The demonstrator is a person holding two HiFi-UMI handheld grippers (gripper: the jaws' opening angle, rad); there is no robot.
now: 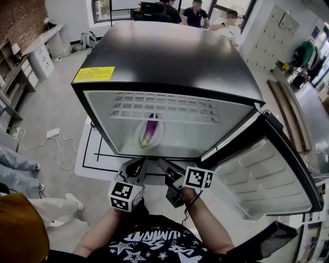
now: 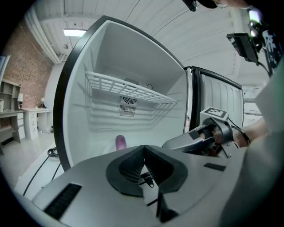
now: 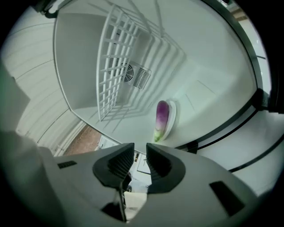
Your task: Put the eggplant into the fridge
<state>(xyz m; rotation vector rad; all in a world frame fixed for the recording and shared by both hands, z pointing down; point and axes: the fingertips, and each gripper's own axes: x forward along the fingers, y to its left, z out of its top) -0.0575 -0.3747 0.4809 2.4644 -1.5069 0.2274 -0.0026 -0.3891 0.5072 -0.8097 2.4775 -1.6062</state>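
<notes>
A purple eggplant (image 1: 149, 131) lies on a white plate (image 1: 160, 136) on the floor of the open fridge (image 1: 169, 56), under its wire shelf (image 1: 164, 108). The right gripper view shows the eggplant (image 3: 162, 114) and plate (image 3: 171, 116) just beyond the jaws. Only the eggplant's tip (image 2: 120, 142) shows in the left gripper view. Both grippers hover outside the fridge's front edge, apart from the eggplant. My left gripper (image 1: 136, 166) (image 2: 143, 148) is shut and empty. My right gripper (image 1: 165, 167) (image 3: 140, 153) stands slightly open with nothing between its fingers.
The fridge door (image 1: 262, 169) hangs open at the right. A white mat with black lines (image 1: 90, 154) lies under the fridge, and a cable (image 1: 54, 136) trails on the floor at the left. Desks (image 1: 31, 56) line the left wall, and people (image 1: 195, 13) stand behind the fridge.
</notes>
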